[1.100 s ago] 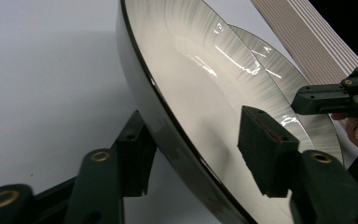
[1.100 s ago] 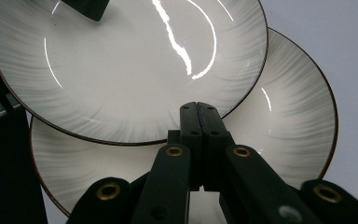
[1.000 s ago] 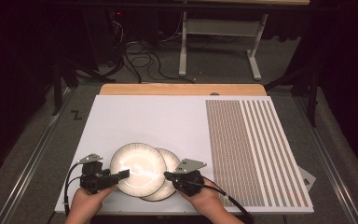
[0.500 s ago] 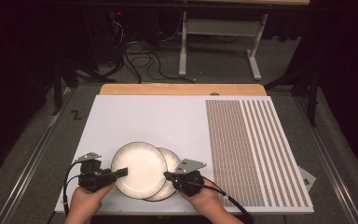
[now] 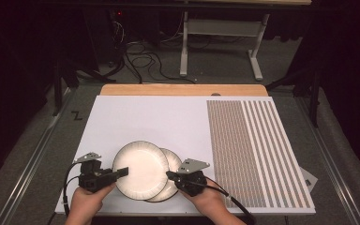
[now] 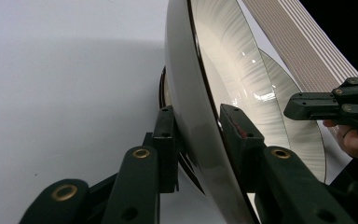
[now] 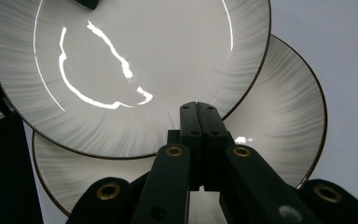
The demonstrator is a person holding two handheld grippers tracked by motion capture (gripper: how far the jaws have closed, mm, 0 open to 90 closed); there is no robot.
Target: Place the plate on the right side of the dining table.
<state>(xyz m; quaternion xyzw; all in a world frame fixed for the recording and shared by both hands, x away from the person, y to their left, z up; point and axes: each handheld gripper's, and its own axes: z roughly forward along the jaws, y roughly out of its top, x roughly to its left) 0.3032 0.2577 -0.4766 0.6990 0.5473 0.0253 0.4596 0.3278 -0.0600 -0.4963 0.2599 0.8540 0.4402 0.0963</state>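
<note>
Plates: two, white with dark rims, overlapping at near edge of white board [image 5: 136,117]. Top plate [image 5: 139,168] tilted, rim clamped in left gripper [image 5: 122,172], jaws just closing on it. Bottom plate [image 5: 172,161] flat on board, under right gripper [image 5: 170,175], jaws fully shut with nothing between them, over its rim. Striped panel [image 5: 258,150] on board's right side. Wooden strip [image 5: 183,90] at far edge. Grey carpet [image 5: 215,70], cables, table legs [image 5: 183,47] beyond.

Both grippers, the left gripper [image 5: 122,172] and the right gripper [image 5: 169,175], are black with gold round screws, grey top plates and black cables.
</note>
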